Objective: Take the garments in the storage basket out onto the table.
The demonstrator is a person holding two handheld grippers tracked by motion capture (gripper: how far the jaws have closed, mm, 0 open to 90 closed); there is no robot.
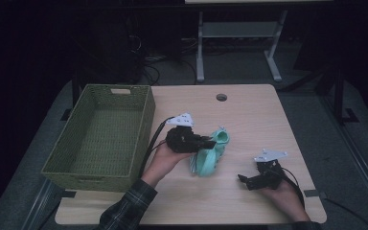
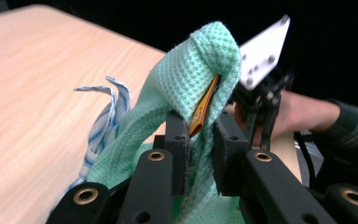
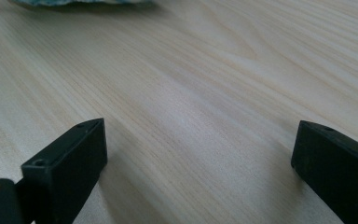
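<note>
A mint-green waffle cloth lies bunched at the middle of the wooden table. My left gripper is shut on a raised fold of it. In the left gripper view the jaws of the left gripper pinch the cloth just below its peak. An orange tag shows in the fold, and a blue-and-white striped strip hangs at its left. My right gripper rests low near the front right of the table. Its jaws stand wide apart over bare wood, apart from the cloth.
A green woven basket stands on the left part of the table, close to my left hand. A round cable hole sits near the far edge. Beyond the table stand a desk frame's legs and cables on a dark floor.
</note>
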